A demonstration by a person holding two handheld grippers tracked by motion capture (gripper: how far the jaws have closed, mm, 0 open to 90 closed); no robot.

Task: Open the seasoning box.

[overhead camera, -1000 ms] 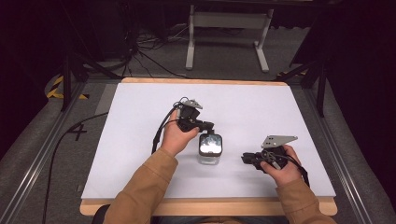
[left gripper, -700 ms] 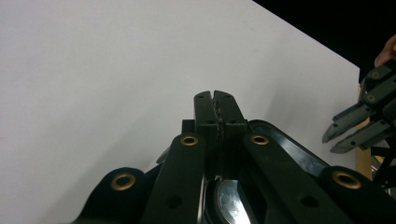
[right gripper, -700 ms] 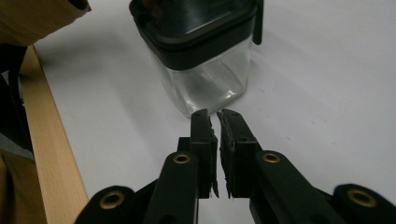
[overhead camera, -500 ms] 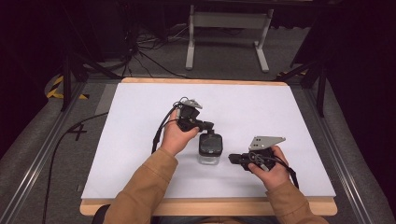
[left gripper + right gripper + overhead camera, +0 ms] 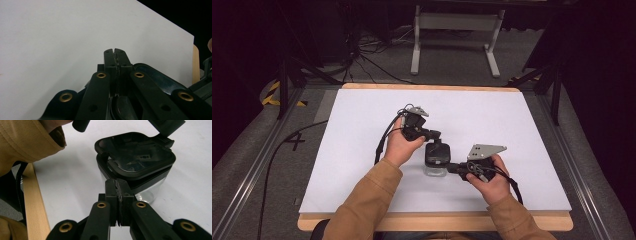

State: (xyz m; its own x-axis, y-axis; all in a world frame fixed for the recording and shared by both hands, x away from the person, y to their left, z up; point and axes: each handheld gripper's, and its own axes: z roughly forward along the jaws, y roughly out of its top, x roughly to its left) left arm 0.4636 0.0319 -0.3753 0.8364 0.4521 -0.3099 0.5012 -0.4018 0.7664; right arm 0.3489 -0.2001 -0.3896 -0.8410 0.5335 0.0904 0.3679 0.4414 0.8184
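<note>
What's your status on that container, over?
Both grippers, left and right, shut, empty. Right tips at the lidded clear container; contact unclear. White table otherwise bare.

Left gripper [image 5: 435, 135] held forward, jaws pressed together; right gripper [image 5: 452, 168] angled leftward, jaws likewise closed.

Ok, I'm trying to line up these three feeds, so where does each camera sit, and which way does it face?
High view: above the person's side, facing forward and down on the white table; both forearms, left gripper, right gripper.
Left gripper view: rides the left gripper, looking along its shut jaws across bare table toward the far edge.
Right gripper view: rides the right gripper, facing the clear square container with black lid; a tan sleeve shows.
Shared: high and right gripper views both show that container.
</note>
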